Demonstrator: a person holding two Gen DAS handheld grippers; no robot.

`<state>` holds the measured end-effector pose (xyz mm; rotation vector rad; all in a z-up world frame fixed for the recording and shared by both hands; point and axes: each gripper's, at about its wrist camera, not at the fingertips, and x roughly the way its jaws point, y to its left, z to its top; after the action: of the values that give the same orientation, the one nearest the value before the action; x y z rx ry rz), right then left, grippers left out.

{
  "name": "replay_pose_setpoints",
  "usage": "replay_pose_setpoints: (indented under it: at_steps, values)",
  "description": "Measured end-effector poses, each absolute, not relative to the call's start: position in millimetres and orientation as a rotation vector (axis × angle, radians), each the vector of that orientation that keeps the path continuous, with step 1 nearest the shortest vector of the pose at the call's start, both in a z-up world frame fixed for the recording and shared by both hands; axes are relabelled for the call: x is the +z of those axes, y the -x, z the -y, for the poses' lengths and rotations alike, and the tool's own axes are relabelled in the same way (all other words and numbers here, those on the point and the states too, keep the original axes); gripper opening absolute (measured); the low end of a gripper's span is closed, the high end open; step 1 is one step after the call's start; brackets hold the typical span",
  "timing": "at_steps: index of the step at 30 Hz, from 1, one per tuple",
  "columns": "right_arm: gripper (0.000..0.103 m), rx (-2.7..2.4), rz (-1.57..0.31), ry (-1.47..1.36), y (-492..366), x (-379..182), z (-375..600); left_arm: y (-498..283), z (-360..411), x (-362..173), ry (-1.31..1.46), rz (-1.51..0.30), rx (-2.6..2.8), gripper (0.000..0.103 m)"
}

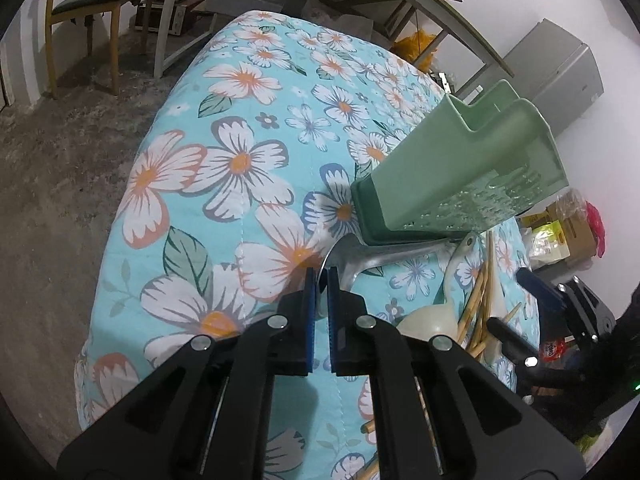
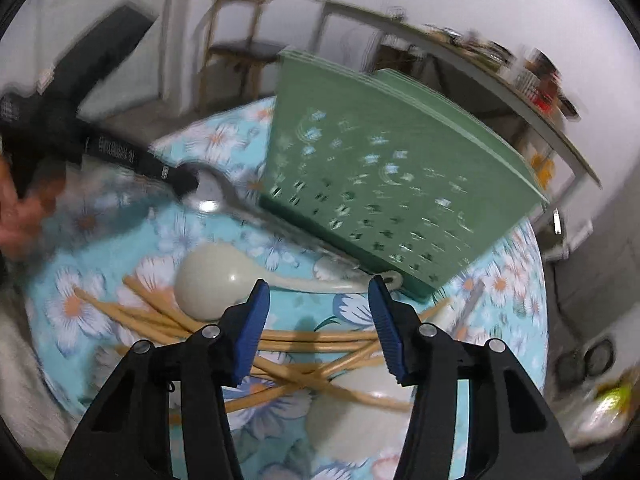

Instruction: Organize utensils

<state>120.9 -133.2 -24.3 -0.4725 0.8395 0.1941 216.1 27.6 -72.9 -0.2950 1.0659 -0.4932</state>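
My left gripper (image 1: pixel 321 276) is shut on the bowl of a metal spoon (image 1: pixel 376 258), whose handle runs under a green perforated utensil holder (image 1: pixel 460 172) on the floral cloth. In the right wrist view the left gripper (image 2: pixel 182 184) grips that spoon (image 2: pixel 212 196) beside the holder (image 2: pixel 384 184). My right gripper (image 2: pixel 318 312) is open and empty above a cream ladle (image 2: pixel 208 288) and several wooden chopsticks (image 2: pixel 320 340). The ladle (image 1: pixel 428 316) and chopsticks (image 1: pixel 478 300) also show in the left wrist view, and my right gripper (image 1: pixel 532 296) is at the right edge.
A floral cloth (image 1: pixel 240 160) covers the table. A chair (image 1: pixel 100 12), a metal shelf (image 1: pixel 440 12) and a grey cabinet (image 1: pixel 560 76) stand beyond. A second cream ladle bowl (image 2: pixel 360 420) lies under the chopsticks. Boxes and bags (image 1: pixel 560 232) sit at the right.
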Motion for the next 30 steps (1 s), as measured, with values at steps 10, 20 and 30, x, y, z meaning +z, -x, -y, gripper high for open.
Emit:
replay_pose_setpoints:
  at_steps: [10,20,30]
  values:
    - [0.05,0.406,-0.832,0.989,-117.1,-57.8,84.4,-217.7,-27.9,-73.2,0.297,-1.065,-0.494,0.005]
    - [0.049,0.497,-0.698,1.064,-108.1,-58.0,51.7,-222.0,-28.7,-75.5,0.309,-1.076,-0.497,0.005]
    - [0.028,0.45,-0.595,1.049,-106.2,-66.5,35.9,-226.4,-28.1,-77.9,0.314,-1.08,-0.497,0.005]
